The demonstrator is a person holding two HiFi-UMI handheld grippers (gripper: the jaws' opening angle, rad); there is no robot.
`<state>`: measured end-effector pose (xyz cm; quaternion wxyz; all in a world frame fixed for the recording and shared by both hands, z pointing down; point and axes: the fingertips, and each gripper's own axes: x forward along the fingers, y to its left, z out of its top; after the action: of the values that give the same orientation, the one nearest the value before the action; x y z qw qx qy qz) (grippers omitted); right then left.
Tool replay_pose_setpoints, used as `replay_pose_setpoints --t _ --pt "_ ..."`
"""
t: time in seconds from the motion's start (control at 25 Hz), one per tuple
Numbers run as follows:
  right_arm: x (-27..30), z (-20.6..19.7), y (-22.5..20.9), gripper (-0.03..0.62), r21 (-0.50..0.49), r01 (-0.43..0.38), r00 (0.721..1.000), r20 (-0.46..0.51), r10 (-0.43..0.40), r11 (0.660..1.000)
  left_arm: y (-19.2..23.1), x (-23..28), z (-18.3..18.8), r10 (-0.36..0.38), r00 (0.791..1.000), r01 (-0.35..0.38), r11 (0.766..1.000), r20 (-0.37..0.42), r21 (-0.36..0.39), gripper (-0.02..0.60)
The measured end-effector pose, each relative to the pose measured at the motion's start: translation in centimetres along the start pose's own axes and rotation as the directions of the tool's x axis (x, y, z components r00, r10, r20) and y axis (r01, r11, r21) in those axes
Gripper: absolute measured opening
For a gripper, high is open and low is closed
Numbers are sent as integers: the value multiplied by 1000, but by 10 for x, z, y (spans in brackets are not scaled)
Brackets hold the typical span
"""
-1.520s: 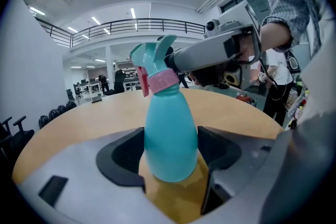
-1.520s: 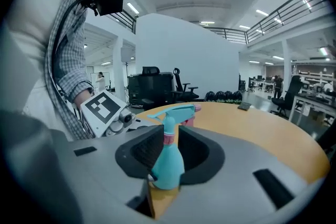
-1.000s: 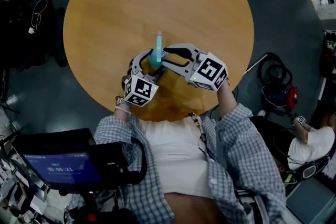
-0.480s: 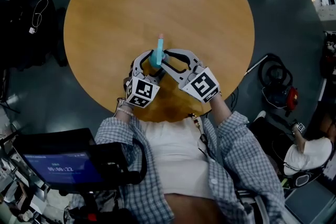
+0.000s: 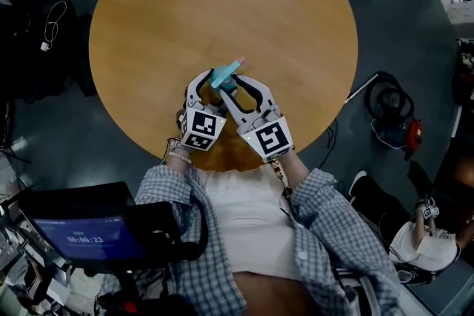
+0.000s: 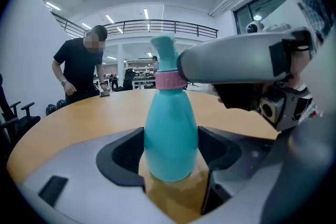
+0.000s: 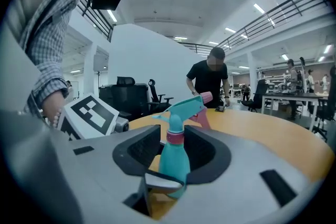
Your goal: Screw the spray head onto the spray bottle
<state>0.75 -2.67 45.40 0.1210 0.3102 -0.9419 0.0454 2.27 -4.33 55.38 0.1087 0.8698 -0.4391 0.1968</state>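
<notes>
left gripper (image 6: 171,150) is clamped low on the spray bottle (image 6: 170,134), dark pads pressed to either side of that smooth, teal, pear-shaped body. the bottle stands upright on the round wooden table (image 5: 222,4), near the person's edge. up top, the right gripper (image 7: 175,145) comes in from the other side, jaws closed on the spray head (image 7: 185,106) at its pink ribbed collar (image 6: 169,80), right where head meets neck. in the left gripper view, one rounded grey jaw lies straight across that collar. the head is angular teal plastic, seated on the bottle, with a pink nozzle tip and a pink trigger slanting down beneath it. from the head view the nozzle points up and to the right over the warm, matte tabletop. the two grippers sit side by side, very close.
</notes>
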Motion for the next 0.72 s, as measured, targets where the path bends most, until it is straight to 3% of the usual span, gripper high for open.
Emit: replay_pose_setpoints --t 0.16,0.36,0.52,0.6,0.64,0.72 --pt "-10 -10 6 117 -51 -77 997 -36 75 996 1 3 1 0 1000 0 1000 6 6 330" --pt "-34 -3 -5 117 -25 -103 994 -48 101 994 1 4 2 -8 1000 8 1000 6 12 330" --pt "-53 4 -46 115 -31 -19 998 -60 17 999 1 4 1 -14 1000 14 1000 6 16 330" --pt "-49 6 -74 72 -102 39 997 -65 -46 994 3 4 1 -12 1000 12 1000 6 16 330" --pt "-43 7 -85 8 -136 58 996 -64 -67 989 3 4 1 -11 1000 11 1000 7 16 330" --pt "-29 8 -98 -5 -158 63 995 -70 -75 985 3 5 1 -12 1000 12 1000 7 16 330"
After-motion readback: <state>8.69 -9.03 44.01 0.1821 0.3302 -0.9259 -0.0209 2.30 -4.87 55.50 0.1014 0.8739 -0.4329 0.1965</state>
